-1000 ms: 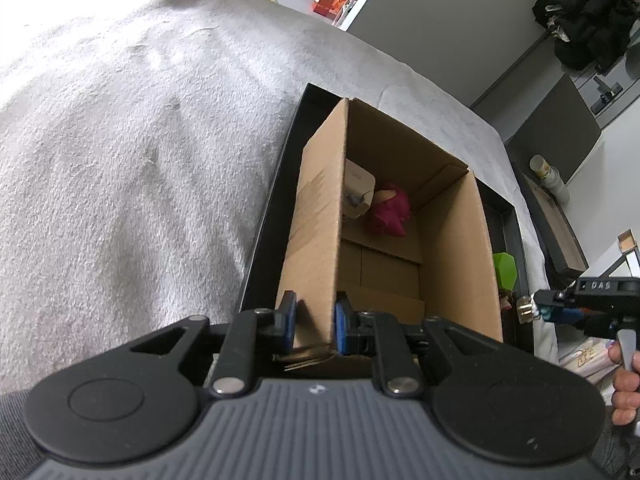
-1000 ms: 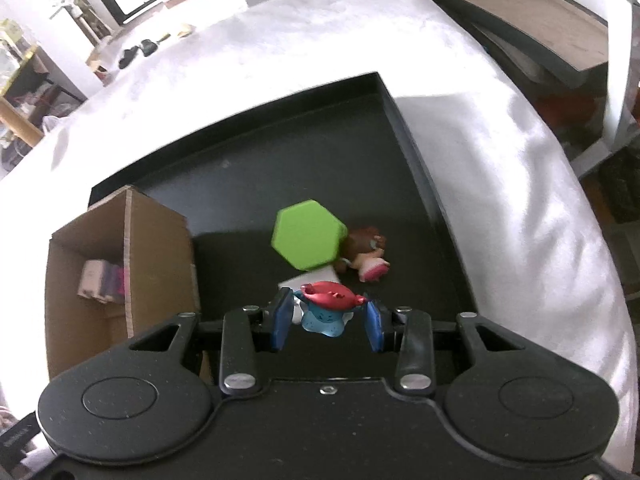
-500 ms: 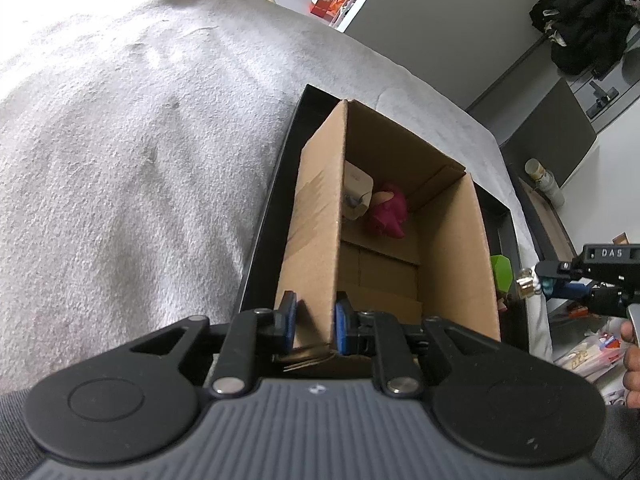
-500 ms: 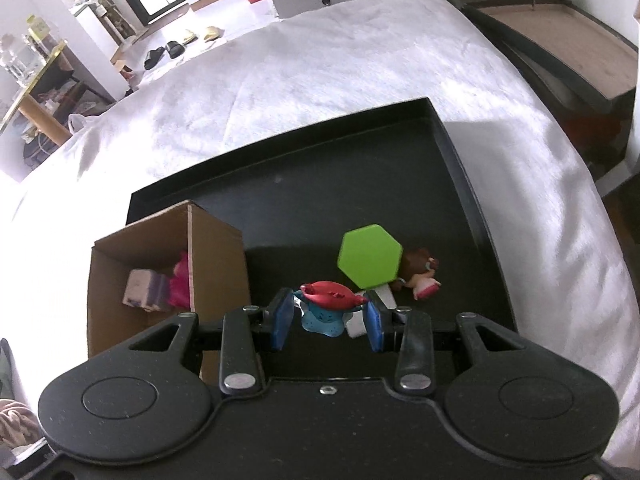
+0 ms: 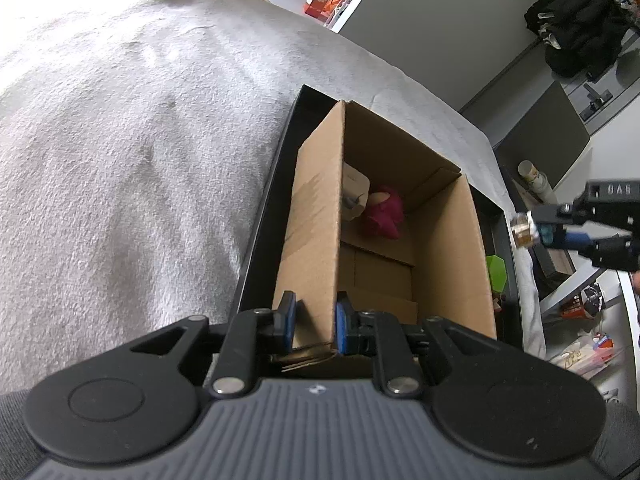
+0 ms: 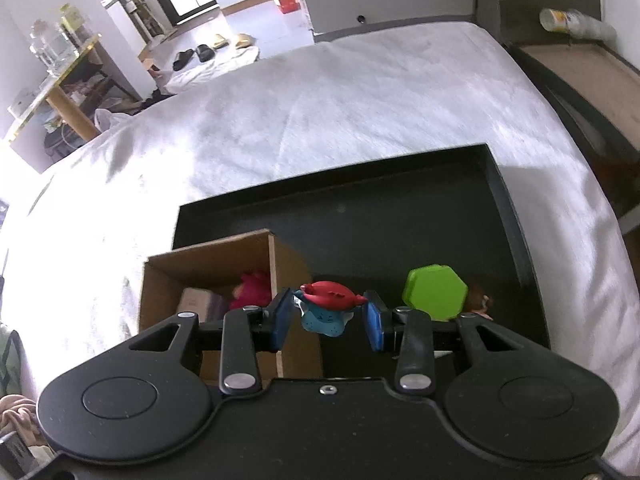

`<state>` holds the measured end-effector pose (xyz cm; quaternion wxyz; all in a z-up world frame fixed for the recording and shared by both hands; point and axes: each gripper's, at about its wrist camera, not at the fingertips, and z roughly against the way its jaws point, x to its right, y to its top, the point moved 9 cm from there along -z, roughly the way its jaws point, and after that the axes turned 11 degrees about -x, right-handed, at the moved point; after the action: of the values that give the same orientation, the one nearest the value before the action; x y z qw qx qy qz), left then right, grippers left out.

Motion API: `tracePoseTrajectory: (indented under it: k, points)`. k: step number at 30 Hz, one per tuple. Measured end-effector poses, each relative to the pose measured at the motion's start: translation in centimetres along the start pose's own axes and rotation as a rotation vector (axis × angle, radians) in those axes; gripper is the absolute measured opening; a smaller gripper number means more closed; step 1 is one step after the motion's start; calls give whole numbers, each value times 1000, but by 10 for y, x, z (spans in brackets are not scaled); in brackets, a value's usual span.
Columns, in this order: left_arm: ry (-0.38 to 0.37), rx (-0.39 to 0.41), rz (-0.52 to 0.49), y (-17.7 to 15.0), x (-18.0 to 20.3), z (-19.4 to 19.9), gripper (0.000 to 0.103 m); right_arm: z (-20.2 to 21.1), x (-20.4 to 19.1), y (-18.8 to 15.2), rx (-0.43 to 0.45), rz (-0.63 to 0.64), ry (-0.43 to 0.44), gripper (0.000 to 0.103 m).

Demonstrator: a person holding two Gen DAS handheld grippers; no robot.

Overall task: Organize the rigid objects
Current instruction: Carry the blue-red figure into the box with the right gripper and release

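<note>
An open cardboard box [image 5: 384, 216] [image 6: 208, 264] stands in a black tray [image 6: 380, 216] on a grey-white bed. My left gripper [image 5: 314, 322] is shut on the box's near left wall. Inside the box lie a magenta toy [image 5: 382, 216] [image 6: 252, 288] and a beige block [image 5: 354, 188] [image 6: 200, 302]. My right gripper [image 6: 326, 318] is shut on a small blue toy with a red top [image 6: 326, 308], held in the air just right of the box's right wall. In the left wrist view the right gripper [image 5: 560, 228] hangs to the right of the box. A green hexagon [image 6: 434, 294] [image 5: 496, 272] and a small brown-haired figure [image 6: 478, 300] lie on the tray.
The bed cover [image 6: 320, 112] spreads around the tray. A dark bedside unit [image 6: 580, 80] with a can [image 6: 564, 20] stands to the right. Shoes [image 6: 192, 54] and a shelf [image 6: 60, 80] are on the floor beyond. The tray's far half holds nothing.
My right gripper has risen and moved left toward the box with the blue toy in it. The left gripper has kept its hold on the box wall.
</note>
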<state>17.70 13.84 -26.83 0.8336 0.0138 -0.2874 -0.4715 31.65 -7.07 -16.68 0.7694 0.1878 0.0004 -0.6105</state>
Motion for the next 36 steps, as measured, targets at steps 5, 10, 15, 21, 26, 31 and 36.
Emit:
tracePoseTrajectory:
  k: [5, 10, 15, 21, 26, 31, 36]
  points:
    - [-10, 2, 0, 0, -1, 1, 19, -3, -21, 5, -4, 32, 10, 38]
    - [-24, 6, -1, -1, 0, 2, 18, -14, -41, 5, -23, 65, 11, 38]
    - [-34, 12, 5, 0, -1, 4, 18, -31, -57, 8, -49, 94, 4, 38]
    - [-37, 18, 4, -1, -1, 5, 17, -45, -64, 13, -58, 122, -26, 38]
    - [-24, 26, -3, -1, 0, 6, 16, -54, -67, 21, -51, 143, -60, 38]
    - [-27, 26, -1, 0, -1, 6, 16, -59, -66, 26, -41, 154, -64, 43]
    - [-30, 25, 6, 0, -2, 6, 17, -50, -63, 24, -34, 149, -42, 56]
